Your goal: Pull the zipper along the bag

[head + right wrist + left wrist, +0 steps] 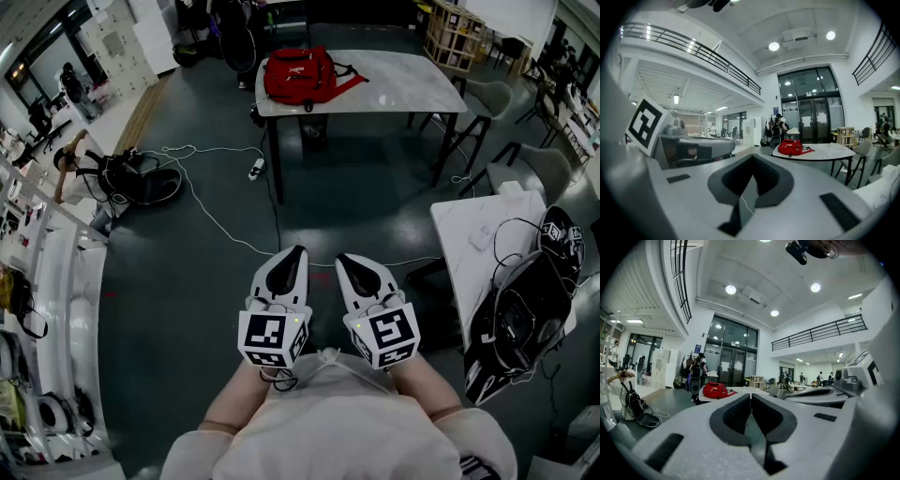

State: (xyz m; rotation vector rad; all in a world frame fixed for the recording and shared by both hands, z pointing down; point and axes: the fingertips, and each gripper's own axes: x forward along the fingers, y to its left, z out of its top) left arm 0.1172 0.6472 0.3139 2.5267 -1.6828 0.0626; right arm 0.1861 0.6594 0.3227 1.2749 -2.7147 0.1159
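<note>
A red backpack (300,75) lies on a pale marble table (403,84) far ahead of me, across open floor. It looks small in the left gripper view (715,390) and in the right gripper view (792,147). Its zipper is too far off to make out. My left gripper (296,250) and right gripper (343,259) are held side by side close to my body, well short of the table. Each one points toward the bag. The left gripper (751,397) has its jaws pressed together with nothing between them. The right gripper (752,158) is shut and empty too.
A black backpack (141,180) lies on the floor at left, with a white cable and power strip (256,169) trailing from it. A white table (469,253) with black gear stands at right, with chairs (539,169) behind it. A person (696,373) stands beyond the marble table.
</note>
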